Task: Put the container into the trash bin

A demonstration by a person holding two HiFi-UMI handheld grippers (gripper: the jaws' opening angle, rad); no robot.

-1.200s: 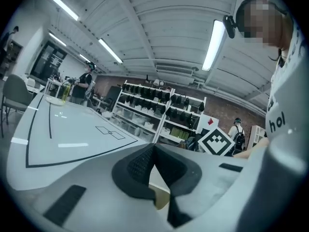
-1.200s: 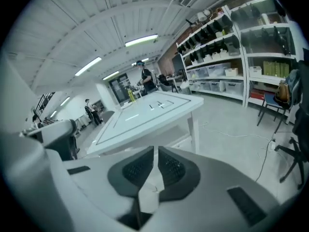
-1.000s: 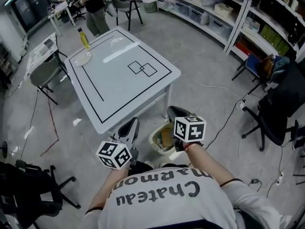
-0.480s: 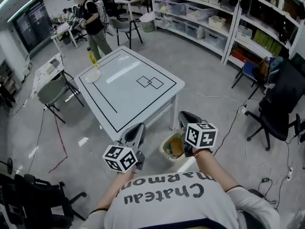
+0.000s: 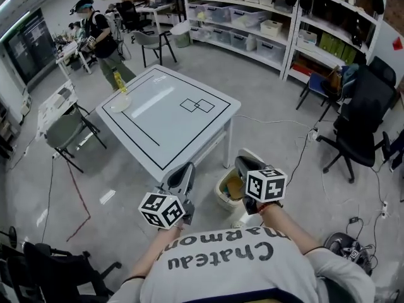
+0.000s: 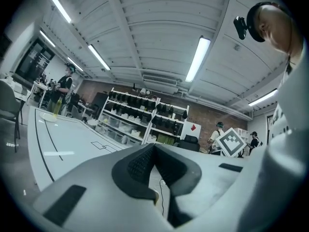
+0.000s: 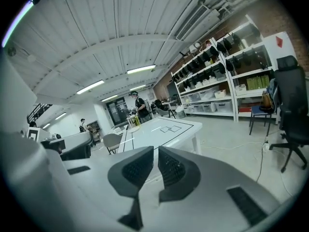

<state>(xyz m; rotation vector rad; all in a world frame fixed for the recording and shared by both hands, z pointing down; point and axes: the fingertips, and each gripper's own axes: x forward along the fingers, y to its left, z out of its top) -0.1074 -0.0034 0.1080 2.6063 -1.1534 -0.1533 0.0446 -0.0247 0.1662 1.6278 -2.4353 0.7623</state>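
Only the head view shows the trash bin [image 5: 219, 193]: it stands on the floor just beside the near corner of the white table [image 5: 170, 115], between the 2 grippers and partly under the right one. A brownish container [image 5: 234, 186] lies inside it, too small to make out in detail. That view also shows a yellow bottle [image 5: 118, 81] and a plate [image 5: 120, 103] at the table's far end, well apart from the bin.

The gripper views point upward and forward. They take in the ceiling lights, the shelves [image 7: 217, 88] and the tabletop, but not the bin or the container.

The left gripper view shows the left gripper [image 6: 153, 149] with its 2 pads pressed together at the tips and nothing between them. The right gripper's marker cube [image 6: 231, 142] shows off to its side. The right gripper view shows the right gripper [image 7: 155, 161] with its pads drawn together to a thin slit, also empty.

In the head view both forearms reach forward from the torso. The left gripper [image 5: 185, 169] and right gripper [image 5: 243, 163] are held side by side at about the same height, with the jaws aimed toward the table. The right gripper hangs over the bin's edge.
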